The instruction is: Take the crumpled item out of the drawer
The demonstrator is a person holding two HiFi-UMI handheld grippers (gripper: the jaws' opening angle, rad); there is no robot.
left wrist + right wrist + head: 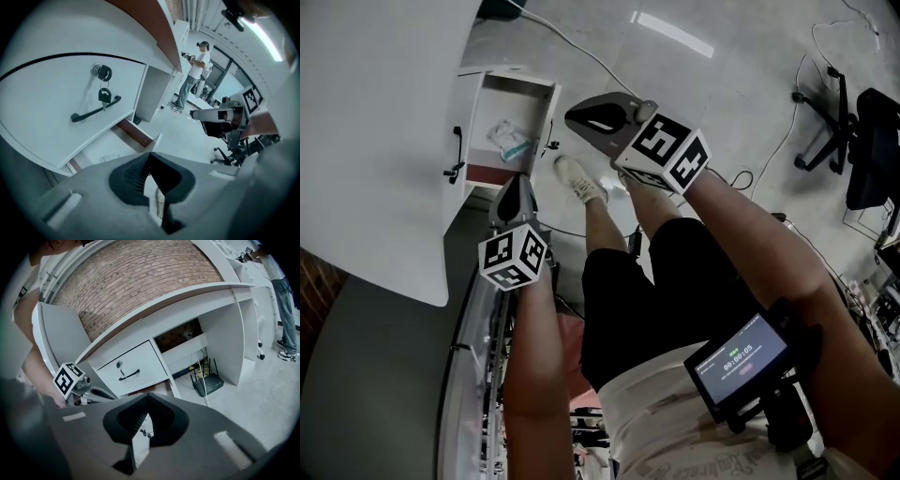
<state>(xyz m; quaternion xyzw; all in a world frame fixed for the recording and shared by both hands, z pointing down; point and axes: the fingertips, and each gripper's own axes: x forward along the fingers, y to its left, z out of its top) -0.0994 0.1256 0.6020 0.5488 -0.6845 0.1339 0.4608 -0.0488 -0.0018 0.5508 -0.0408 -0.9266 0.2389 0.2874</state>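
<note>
head view: white desk [375, 141], its drawer [511, 94] open, left gripper [517, 184] and right gripper [574, 117] near it, both jaws together and empty, crumpled item [510, 141] lying inside; reach in shut and they'd likely shove it deeper.

The white drawer [546, 111] is showing a reddish-brown inner edge, and the black handle [95, 108] is standing out. The crumpled item [511, 141] is gleaming pale white with teal patches.

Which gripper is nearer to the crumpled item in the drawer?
Left. The left gripper hangs just before the drawer with the crumpled item; the right gripper is farther out, beside it.
</note>
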